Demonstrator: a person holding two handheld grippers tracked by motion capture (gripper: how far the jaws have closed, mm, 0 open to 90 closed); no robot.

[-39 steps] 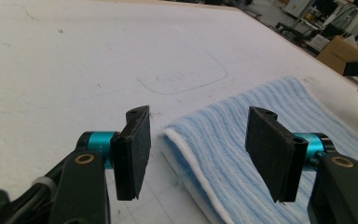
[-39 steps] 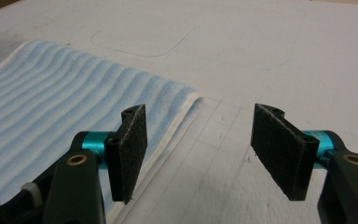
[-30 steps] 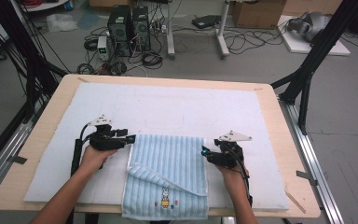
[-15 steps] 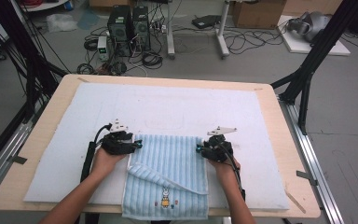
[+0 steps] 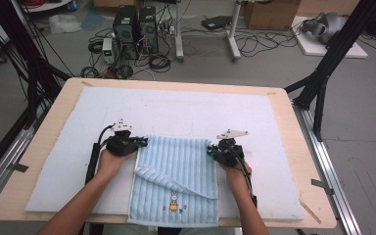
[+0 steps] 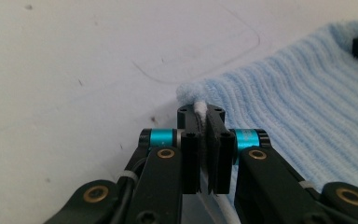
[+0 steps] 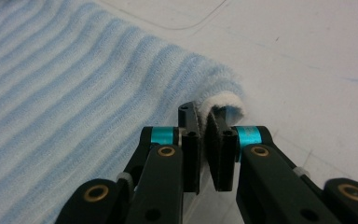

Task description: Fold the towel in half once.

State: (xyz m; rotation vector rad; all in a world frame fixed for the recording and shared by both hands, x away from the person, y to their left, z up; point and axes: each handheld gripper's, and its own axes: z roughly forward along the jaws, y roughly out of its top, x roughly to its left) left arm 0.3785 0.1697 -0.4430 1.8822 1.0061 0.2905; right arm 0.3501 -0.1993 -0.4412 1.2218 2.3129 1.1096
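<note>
Towel [image 5: 176,181]: one, blue-striped, on the worktop [image 5: 293,127]. Two tools: left tool [image 5: 139,142] has just clamped its far-left corner, right tool [image 5: 211,151] its far-right corner.

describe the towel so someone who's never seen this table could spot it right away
On the wooden table lies a white pad; at its near edge, between the left gripper and the right gripper, is the towel. It is pale blue, ribbed, with a small cartoon figure near its hem.
</note>
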